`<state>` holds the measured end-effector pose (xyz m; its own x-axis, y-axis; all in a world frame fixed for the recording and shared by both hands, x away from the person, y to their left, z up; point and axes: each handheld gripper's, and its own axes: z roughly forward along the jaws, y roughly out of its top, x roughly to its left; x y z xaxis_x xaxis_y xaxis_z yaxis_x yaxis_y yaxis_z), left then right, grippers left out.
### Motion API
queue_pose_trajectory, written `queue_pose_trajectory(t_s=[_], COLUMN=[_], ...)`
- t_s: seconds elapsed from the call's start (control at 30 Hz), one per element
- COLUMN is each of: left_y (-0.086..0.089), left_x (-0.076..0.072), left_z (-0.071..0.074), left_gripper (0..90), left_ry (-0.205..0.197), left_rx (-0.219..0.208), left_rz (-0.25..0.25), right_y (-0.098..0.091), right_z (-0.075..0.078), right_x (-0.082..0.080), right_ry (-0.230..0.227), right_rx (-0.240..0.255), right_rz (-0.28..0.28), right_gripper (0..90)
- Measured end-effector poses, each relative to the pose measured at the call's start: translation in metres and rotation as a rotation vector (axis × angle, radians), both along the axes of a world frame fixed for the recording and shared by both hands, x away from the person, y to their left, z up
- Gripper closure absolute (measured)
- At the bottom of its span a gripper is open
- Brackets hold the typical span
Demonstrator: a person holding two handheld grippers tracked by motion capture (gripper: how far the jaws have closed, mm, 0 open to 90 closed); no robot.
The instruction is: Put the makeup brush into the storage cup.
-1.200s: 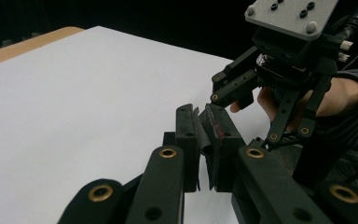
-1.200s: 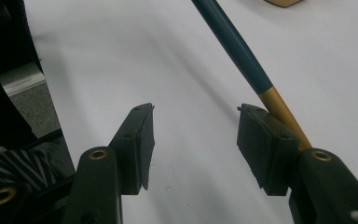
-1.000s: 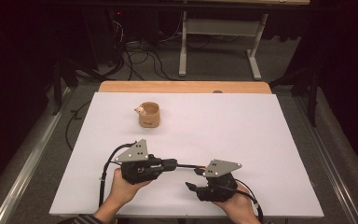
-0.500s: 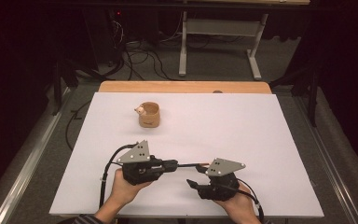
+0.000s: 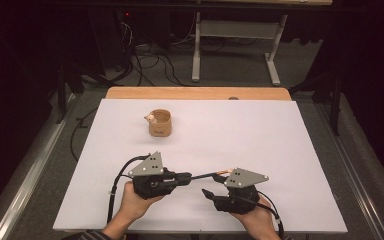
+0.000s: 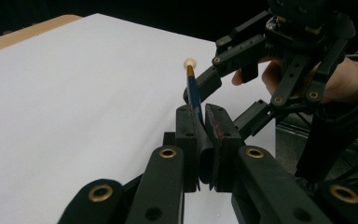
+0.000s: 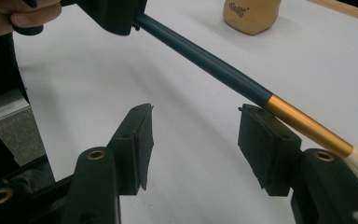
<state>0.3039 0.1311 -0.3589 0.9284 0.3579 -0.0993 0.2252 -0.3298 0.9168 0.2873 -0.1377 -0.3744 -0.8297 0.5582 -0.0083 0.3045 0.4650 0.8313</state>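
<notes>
Fingers of the left gripper (image 6: 200,135) clamp the brush (image 7: 214,60) handle above the surface (image 5: 280,130), while right gripper (image 7: 196,140) fingers stand apart beside the ferrule; closing off-centre could lever the brush free.

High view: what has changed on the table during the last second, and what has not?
Nothing visibly moved. The left gripper stays shut on the dark blue paintbrush with a gold ferrule, and the right gripper stays open beside it, its jaws apart and not pressing the brush. The small tan wooden cup stands in the same place on the white table.
</notes>
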Motion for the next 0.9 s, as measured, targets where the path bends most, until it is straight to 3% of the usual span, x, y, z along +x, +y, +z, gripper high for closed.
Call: queue_pose_trajectory(t_s=[0.5,0.9], left_y=[-0.005,-0.006], left_x=[-0.001,-0.002], left_z=[-0.005,-0.006], left_gripper=[84.9,84.9], left_ry=[-0.002,-0.007], left_rx=[0.017,0.019], left_rz=[0.004,0.009], right_y=[-0.003,-0.011], right_z=[0.004,0.006], right_x=[0.0,0.005], right_ry=[-0.004,0.056], right_rx=[0.041,0.125], right_rz=[-0.018,-0.04], right_gripper=[46.2,45.5])
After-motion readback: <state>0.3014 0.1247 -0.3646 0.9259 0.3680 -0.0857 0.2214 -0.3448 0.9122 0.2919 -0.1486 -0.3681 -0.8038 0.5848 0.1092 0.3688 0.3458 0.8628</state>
